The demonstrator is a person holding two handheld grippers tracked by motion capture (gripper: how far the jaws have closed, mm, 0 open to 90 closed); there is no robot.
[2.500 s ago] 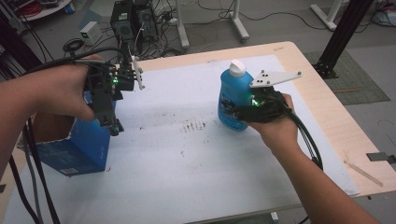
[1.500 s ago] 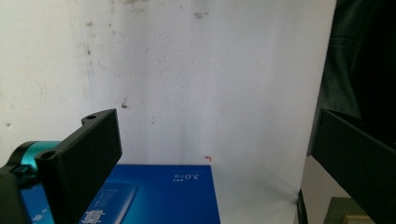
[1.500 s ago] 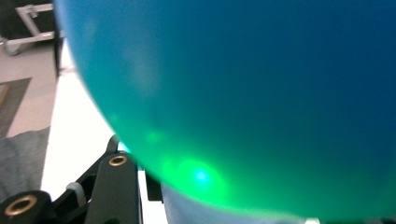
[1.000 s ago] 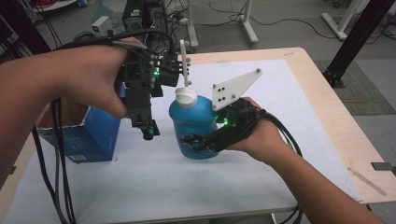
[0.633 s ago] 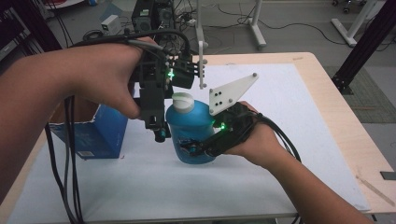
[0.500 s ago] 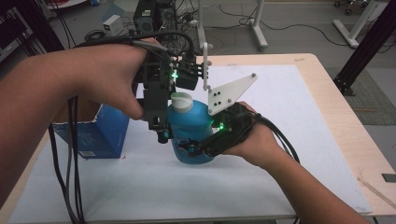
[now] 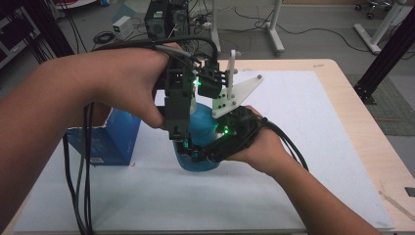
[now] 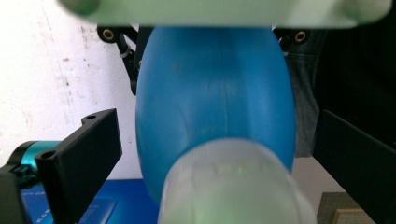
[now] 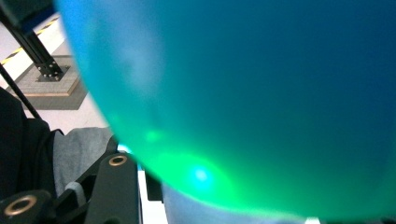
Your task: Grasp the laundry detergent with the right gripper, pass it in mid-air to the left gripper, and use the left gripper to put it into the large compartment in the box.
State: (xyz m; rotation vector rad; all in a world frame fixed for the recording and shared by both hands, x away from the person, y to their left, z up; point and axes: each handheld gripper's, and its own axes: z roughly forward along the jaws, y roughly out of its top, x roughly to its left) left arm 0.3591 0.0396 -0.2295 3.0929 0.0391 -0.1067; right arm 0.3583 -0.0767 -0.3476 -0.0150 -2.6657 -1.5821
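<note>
Blue bottle (image 7: 198, 128) with white cap (image 8: 231, 184), mid-desk on the white sheet (image 7: 313, 127), clamped at its body by the right gripper (image 7: 195, 154), fingers closed against its sides. Left gripper (image 8: 215, 154) poised above, fingers spread wide on either side of the cap, not touching. Blue box (image 7: 105, 139) just left of the bottle.

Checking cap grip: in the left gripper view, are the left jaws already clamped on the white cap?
No: the left gripper jaws stand apart on either side of the white cap, with gaps showing.
</note>
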